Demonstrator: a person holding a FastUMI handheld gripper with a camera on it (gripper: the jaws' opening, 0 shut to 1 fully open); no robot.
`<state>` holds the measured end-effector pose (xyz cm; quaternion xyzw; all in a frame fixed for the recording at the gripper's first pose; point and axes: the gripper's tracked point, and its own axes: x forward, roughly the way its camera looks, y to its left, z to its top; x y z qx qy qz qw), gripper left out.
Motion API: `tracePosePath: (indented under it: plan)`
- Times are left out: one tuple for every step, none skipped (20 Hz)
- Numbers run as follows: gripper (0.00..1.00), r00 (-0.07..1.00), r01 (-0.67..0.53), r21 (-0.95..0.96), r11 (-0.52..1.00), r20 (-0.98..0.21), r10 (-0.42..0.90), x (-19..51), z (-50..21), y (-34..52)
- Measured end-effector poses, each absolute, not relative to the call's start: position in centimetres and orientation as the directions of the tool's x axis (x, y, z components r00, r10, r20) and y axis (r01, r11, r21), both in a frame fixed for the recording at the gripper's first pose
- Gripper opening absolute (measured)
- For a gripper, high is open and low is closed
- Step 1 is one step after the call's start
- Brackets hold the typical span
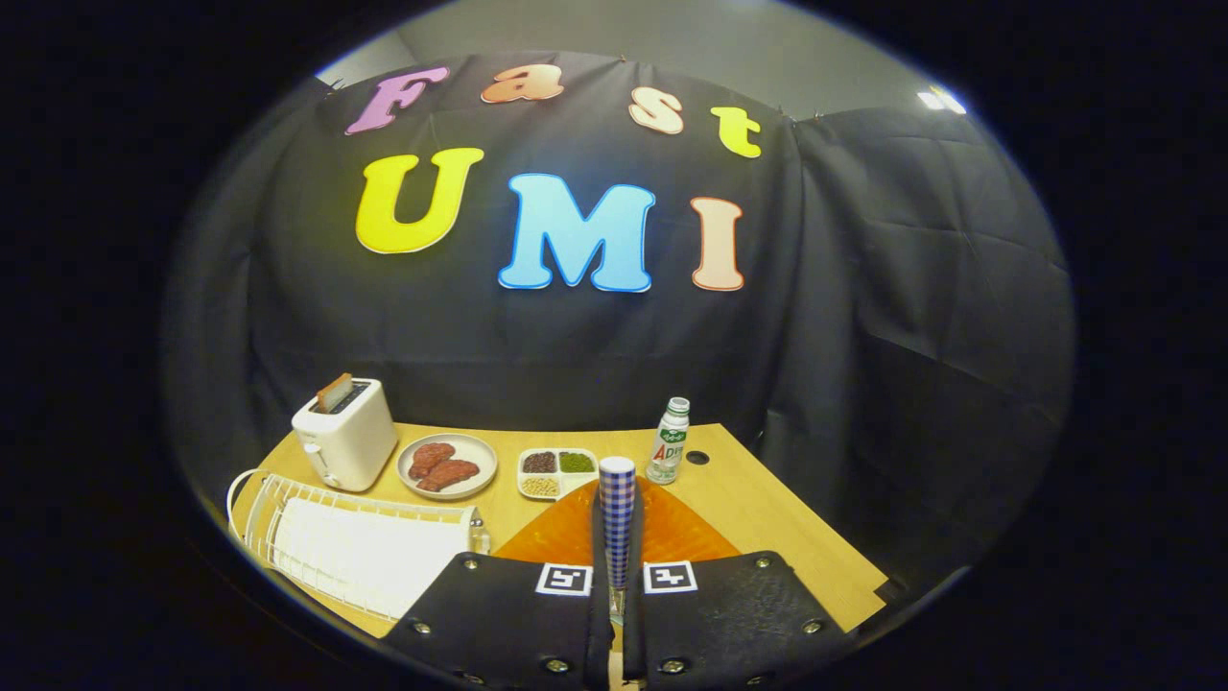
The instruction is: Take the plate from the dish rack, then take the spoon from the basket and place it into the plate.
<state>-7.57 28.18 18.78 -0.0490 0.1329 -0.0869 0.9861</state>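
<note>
My claw point(617, 600) is at the bottom middle of the frame, and its two black fingers point(499, 614) are pressed close together. Between them I pinch the spoon point(617, 523) by its handle. The handle has a blue and white check pattern and it stands upright, rising from the gap between the fingers toward the middle of the frame. The bowl of the spoon is hidden low between the fingers, so I cannot tell how it lies.

Just behind the fingers, in the lower middle, there is the orange plate point(672, 533) on the wooden table point(767, 509). The upright handle stands in front of it in the picture. I cannot tell if the spoon touches the plate.

At the lower left of the frame stands the white wire dish rack point(288, 518), just beside my left finger. Something white and ribbed lies in it.

Further back on the table, at the left, I see a white toaster point(345, 434) with a slice of bread in its slot. To the right of it is a grey dish point(447, 466) with two pieces of red meat. Next comes a small white tray point(558, 472) with three compartments of dark, green and pale grains. Right of the tray, near the back edge of the table, a small bottle point(669, 441) with a white cap stands upright.
</note>
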Motion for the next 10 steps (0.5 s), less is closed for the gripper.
tracePosePath:
  plan:
    - [0.05,0.952,0.137,-0.128,0.982,-0.257,-0.166,-8.6,18.6,29.3]
    - [0.05,0.953,0.113,-0.134,0.985,-0.266,-0.145,-9.5,18.2,30.5]
    - [0.05,0.954,0.089,-0.136,0.987,-0.275,-0.124,-10.5,17.7,31.6]
    - [0.05,0.953,0.07,-0.136,0.988,-0.284,-0.106,-11.4,17.2,32.6]
    - [0.05,0.952,0.049,-0.128,0.991,-0.294,-0.085,-12.2,16.6,33.7]
    - [0.05,0.95,0.028,-0.116,0.993,-0.306,-0.063,-12.9,16.0,34.8]
    - [0.05,0.946,0.011,-0.106,0.994,-0.322,-0.045,-13.6,15.1,35.7]
    - [0.05,0.941,0.001,-0.105,0.994,-0.337,-0.037,-14.3,14.4,36.4]
    - [0.05,0.936,-0.011,-0.105,0.994,-0.351,-0.027,-14.8,13.5,37.1]
    - [0.05,0.93,-0.022,-0.103,0.994,-0.366,-0.017,-15.2,12.8,37.8]
